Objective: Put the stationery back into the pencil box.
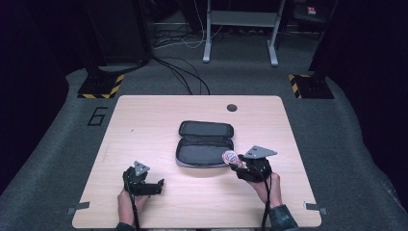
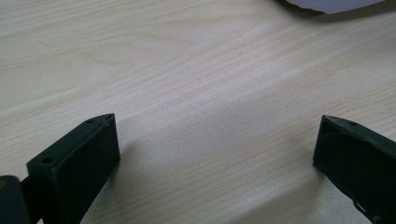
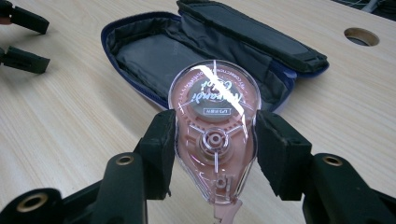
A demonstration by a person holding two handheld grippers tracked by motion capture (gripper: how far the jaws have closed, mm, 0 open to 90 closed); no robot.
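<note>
**Pink tape dispenser clamped over the near edge of an open pouch**

The right gripper [image 3: 215, 140] is grasping a translucent pink, teardrop-shaped plastic correction-tape dispenser [image 3: 214, 126], its two black jaws pressing on the dispenser's left and right flanks. In the right gripper view the dispenser's long axis is running from 6 o'clock to 12 o'clock: the narrow tip is pointing back toward the gripper body at 6 o'clock, and the broad rounded end, with its grey inner reel and printed label, is pointing away at 12 o'clock toward the pouch. Its flat face is turned up to the camera.

In the high view the right gripper [image 1: 243, 169] is sitting at about 4 o'clock from the table's centre, with the dispenser [image 1: 229, 156] showing at its front, just beside the pouch's near right corner. Whether the dispenser is touching the pouch cannot be told.

The dark fabric zip pouch with a blue-edged rim [image 1: 205, 143] is lying open near the middle of the pale wooden table [image 1: 144, 125], its lid flap folded back toward 12 o'clock.

The left gripper [image 1: 153, 185] is resting at about 7 o'clock, well apart from the pouch. In the left gripper view its jaws are standing wide apart over bare wood, released and grasping nothing. A round hole [image 1: 232, 107] is sitting in the tabletop toward 12 o'clock.
</note>
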